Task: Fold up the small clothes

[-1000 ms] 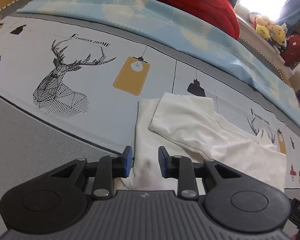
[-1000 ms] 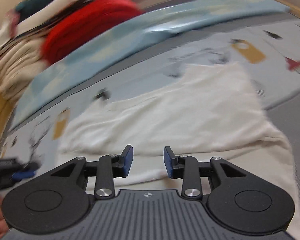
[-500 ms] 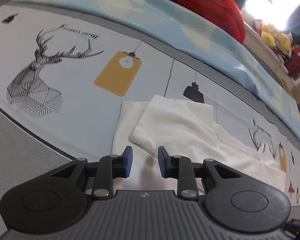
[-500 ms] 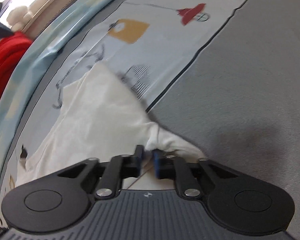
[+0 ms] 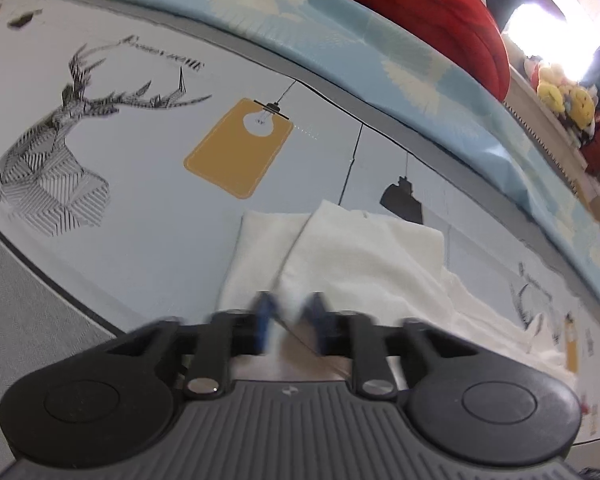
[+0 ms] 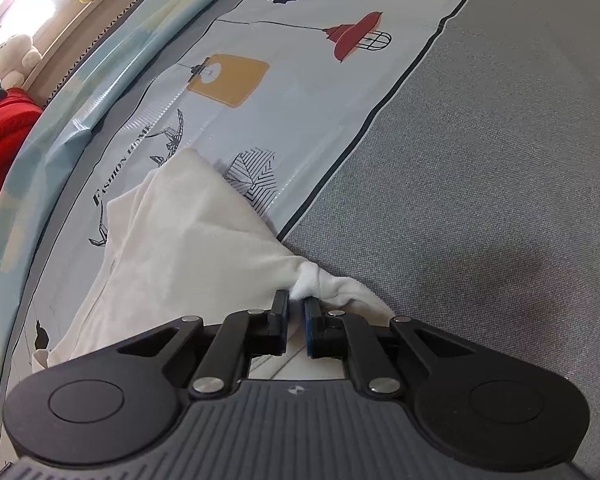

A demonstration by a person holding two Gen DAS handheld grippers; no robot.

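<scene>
A white garment (image 5: 364, 264) lies on the printed pale-blue bed sheet (image 5: 140, 160), with one part folded over itself. My left gripper (image 5: 290, 320) hangs low over the garment's near edge, its jaws blurred and a small gap between them, cloth showing in the gap. In the right wrist view the same white garment (image 6: 180, 232) spreads to the left. My right gripper (image 6: 296, 308) is shut on a bunched corner of it, at the border of the grey sheet area (image 6: 480, 200).
A light-blue patterned blanket (image 5: 340, 40) runs along the far side, with a red quilt (image 5: 420, 0) behind it. Plush toys (image 5: 560, 92) sit on the ledge at the far right. Deer and lamp prints mark the sheet.
My left gripper's jaws have narrowed over the garment's edge and its view has blurred. My right gripper swung from over the garment to its corner, shut on it, and now holds it there.
</scene>
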